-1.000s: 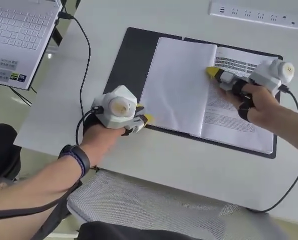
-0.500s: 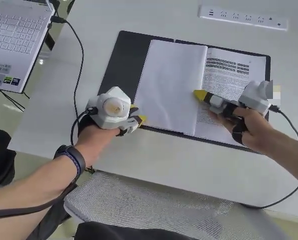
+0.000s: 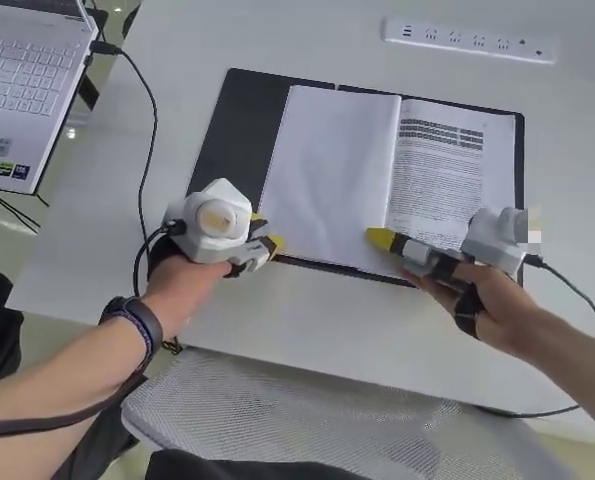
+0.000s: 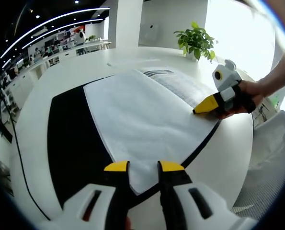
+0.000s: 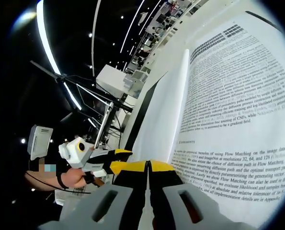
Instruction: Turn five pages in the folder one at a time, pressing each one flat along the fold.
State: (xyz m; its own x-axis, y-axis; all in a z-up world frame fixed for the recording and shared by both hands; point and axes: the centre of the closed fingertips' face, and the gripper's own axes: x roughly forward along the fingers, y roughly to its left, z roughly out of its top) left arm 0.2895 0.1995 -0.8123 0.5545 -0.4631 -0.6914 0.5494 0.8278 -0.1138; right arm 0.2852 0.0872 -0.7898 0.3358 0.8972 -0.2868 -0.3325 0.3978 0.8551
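bright, even light; fisheye edges

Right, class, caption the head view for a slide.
Shut right gripper at the fold of the open folder; left gripper, open, at its near edge.

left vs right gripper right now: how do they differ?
Jaws: the left gripper has its jaws slightly apart; the right gripper has its jaws closed tip to tip.
Place: the left gripper sits at the near left corner of the blank page, over the edge of the folder; the right gripper sits at the near end of the fold, beside the printed page.
Shared: both have yellow tips, and neither visibly grips paper.
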